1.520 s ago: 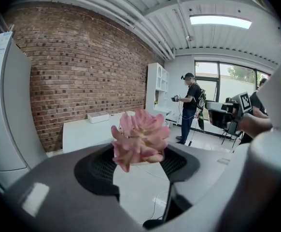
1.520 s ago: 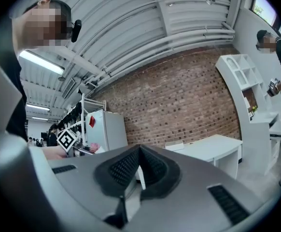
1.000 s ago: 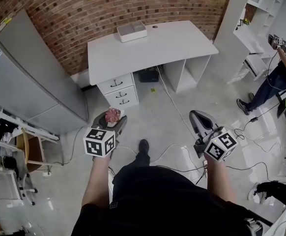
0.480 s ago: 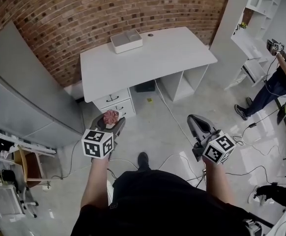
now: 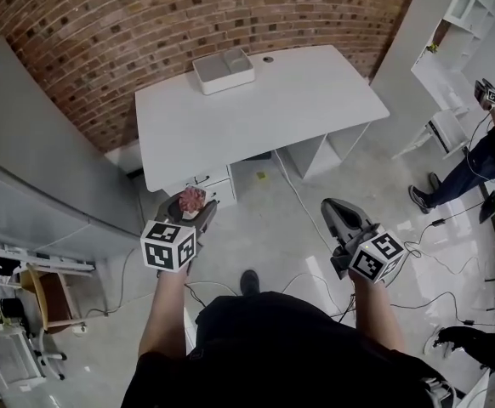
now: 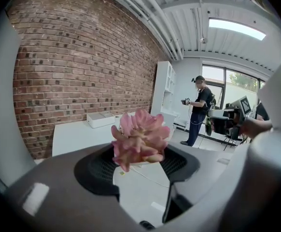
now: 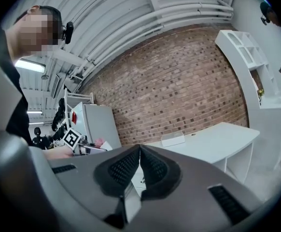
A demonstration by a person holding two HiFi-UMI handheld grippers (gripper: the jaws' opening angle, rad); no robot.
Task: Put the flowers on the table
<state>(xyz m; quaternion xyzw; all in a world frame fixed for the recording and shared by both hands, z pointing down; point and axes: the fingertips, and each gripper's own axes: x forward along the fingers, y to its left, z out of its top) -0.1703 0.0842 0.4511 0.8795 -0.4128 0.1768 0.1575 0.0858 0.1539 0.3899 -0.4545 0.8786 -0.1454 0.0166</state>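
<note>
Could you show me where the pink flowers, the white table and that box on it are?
pink flowers (image 6: 140, 138), left gripper view, middle of the bloom.
white table (image 5: 307, 100), head view, bare part of its top.
white box (image 5: 223, 70), head view, middle of its top.

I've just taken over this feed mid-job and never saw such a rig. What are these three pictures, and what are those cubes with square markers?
No robot arm here: a person holds a two-jaw gripper in each hand, and the marker cubes are parts of those grippers. The top-down picture comes from a camera on the person's head; the other two cameras ride on the grippers and look along their jaws. The left gripper is shut on a pink flower cluster. The right gripper has its jaws together with nothing between them. A white desk stands against the brick wall, with a white rectangular tray near its back edge; the flowers are not on it yet.
</note>
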